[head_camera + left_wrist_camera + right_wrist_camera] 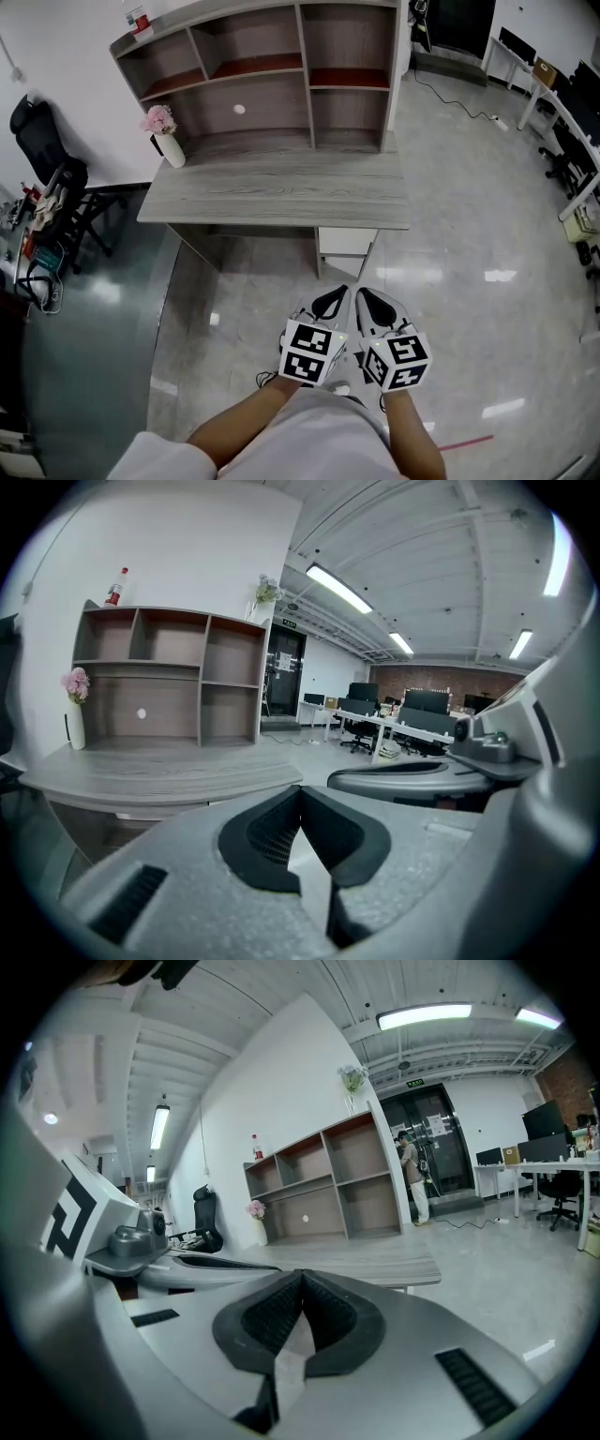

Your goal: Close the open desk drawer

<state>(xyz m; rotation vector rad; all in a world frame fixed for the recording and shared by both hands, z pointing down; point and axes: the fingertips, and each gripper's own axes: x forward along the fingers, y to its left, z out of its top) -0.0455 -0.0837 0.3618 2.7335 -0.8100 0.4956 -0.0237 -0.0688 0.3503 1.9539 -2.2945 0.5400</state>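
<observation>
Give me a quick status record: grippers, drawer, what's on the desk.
left gripper: shut, empty, short of the desk
right gripper: shut, empty, beside the left one
drawer: white front under the desk's right end in the head view, untouched
desk top: vase of pink flowers at left, shelf unit behind
contact: none

From where I stand I count one desk point(281, 192), one shelf unit point(272, 80), one drawer point(345, 242), one vase point(171, 148), one bottle point(139, 21), one black chair point(42, 141) and two grippers, the left gripper point(336, 298) and the right gripper point(371, 302).
</observation>
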